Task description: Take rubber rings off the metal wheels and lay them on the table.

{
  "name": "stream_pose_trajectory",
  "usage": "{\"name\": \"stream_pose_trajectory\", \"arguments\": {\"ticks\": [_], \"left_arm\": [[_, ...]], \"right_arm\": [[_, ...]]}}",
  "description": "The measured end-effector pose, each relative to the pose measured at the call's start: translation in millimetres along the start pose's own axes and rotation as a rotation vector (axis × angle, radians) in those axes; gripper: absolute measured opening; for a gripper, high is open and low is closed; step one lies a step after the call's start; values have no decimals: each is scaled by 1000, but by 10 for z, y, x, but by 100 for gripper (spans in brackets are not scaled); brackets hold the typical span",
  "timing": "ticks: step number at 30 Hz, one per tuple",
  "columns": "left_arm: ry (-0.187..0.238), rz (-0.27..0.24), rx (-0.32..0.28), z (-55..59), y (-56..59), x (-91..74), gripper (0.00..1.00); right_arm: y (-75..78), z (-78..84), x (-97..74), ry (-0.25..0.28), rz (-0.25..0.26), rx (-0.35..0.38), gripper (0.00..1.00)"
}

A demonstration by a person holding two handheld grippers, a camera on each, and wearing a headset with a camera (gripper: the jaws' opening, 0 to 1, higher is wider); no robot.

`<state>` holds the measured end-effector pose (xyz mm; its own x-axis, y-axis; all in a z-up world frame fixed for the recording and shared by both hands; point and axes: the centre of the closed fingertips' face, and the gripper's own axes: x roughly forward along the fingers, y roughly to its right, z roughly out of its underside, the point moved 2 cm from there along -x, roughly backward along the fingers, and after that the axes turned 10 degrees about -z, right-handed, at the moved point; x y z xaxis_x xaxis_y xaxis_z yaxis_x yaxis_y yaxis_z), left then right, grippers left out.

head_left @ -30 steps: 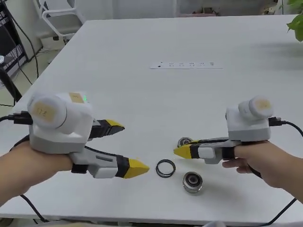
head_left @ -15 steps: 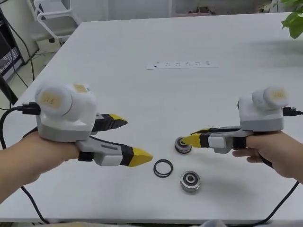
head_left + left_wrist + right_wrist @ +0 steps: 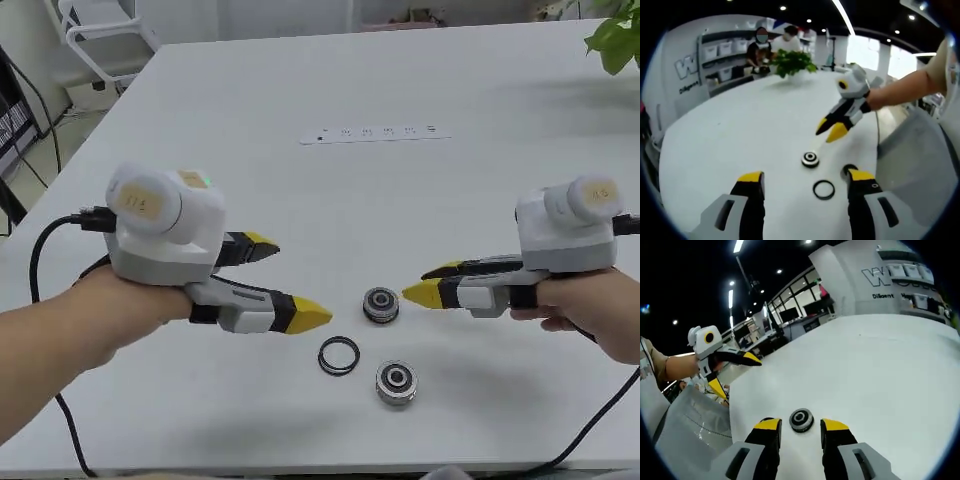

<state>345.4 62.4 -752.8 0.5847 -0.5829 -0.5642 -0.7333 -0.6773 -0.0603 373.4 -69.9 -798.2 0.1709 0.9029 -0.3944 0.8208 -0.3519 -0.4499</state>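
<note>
We see a white table [image 3: 420,220] running from the near edge to the far end of the room. Over its near left part hangs the left gripper [image 3: 292,280], held in a hand [image 3: 110,310], its yellow-tipped jaws spread wide with nothing between them. In the left gripper view both tips frame the small parts on the tabletop.

Over the near right part the right gripper [image 3: 430,281] points left, held in the other hand [image 3: 590,310]. Its jaws are parted by a narrower gap and grip nothing. In the right gripper view one wheel lies on the table just ahead of the gap, clear of both tips.

A flat white socket strip [image 3: 375,134] lies farther back, near the middle of the table.

Between the two grippers two metal wheels lie flat. The far wheel [image 3: 381,304] sits just left of the right gripper's tips, with a dark band around its rim. The near wheel [image 3: 397,383] lies closer to the table's near edge; whether it carries a ring we cannot tell.

A loose black rubber ring [image 3: 339,355] lies flat on the table, just left of the two wheels and touching neither.
</note>
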Motion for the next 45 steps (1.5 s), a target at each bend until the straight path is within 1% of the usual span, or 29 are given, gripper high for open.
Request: {"name": "stream_pose_trajectory", "arguments": {"ticks": [4, 7, 10, 14, 24, 29, 34, 41, 45], "left_arm": [[-7, 3, -6, 22, -8, 89, 67], [-18, 13, -1, 52, 16, 151, 66], [-28, 19, 7, 84, 25, 203, 66], [-32, 23, -6, 102, -7, 280, 66], [-48, 36, -3, 130, 42, 419, 62], [-50, 46, -2, 146, 60, 504, 60], [-54, 53, 3, 159, 73, 582, 58], [-54, 62, 11, 156, 108, 663, 53], [-57, 76, 17, 162, 142, 718, 50]], "right_arm": [[50, 28, -7, -10, 13, -18, 29], [86, 62, -6, -23, 22, -35, 30], [97, 107, 10, -41, 17, -58, 30], [106, 181, 56, -65, 10, -63, 29], [96, 293, 230, -111, -11, -111, 27], [89, 305, 298, -123, -18, -137, 26], [122, 325, 343, -136, -19, -158, 25], [133, 324, 352, -144, -17, -177, 22], [149, 323, 357, -147, -14, -187, 19]]}}
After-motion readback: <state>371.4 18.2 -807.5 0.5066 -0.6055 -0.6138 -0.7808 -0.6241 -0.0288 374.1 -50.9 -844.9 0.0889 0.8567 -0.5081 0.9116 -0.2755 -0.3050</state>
